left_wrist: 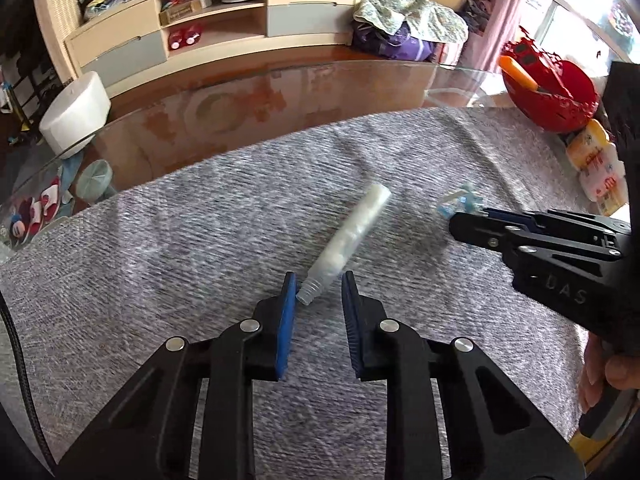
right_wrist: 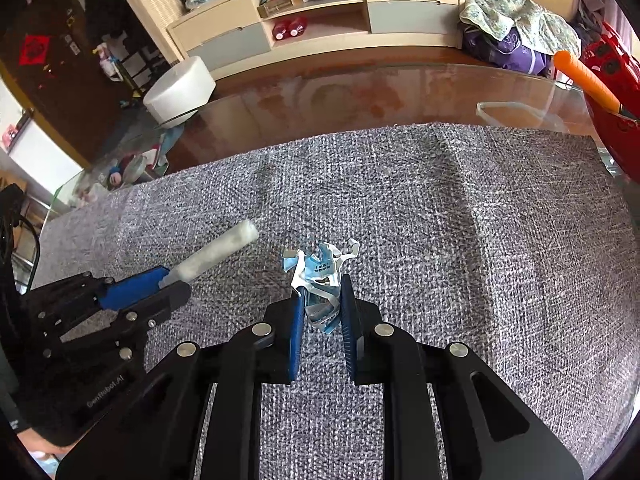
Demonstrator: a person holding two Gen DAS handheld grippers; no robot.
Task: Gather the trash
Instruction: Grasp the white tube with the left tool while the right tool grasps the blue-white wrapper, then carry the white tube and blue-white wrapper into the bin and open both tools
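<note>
A clear plastic tube point(left_wrist: 352, 236) with a threaded neck lies on the grey cloth point(left_wrist: 200, 240). My left gripper point(left_wrist: 319, 292) is open, and the tube's neck sits between its blue pads, touching the left one. The tube point(right_wrist: 218, 254) also shows in the right wrist view, by the left gripper point(right_wrist: 168, 280). A crumpled blue and white wrapper point(right_wrist: 320, 280) sits between the pads of my right gripper point(right_wrist: 322, 300), which is shut on it. In the left wrist view the right gripper point(left_wrist: 460, 224) holds the wrapper point(left_wrist: 460, 202) at its tip.
A red basket point(left_wrist: 548, 92) with an orange-handled tool stands at the far right on the glass table point(left_wrist: 280, 92). Yellow packets point(left_wrist: 596, 160) lie beside it. A white roll point(left_wrist: 74, 112), a cabinet and clutter lie beyond the table.
</note>
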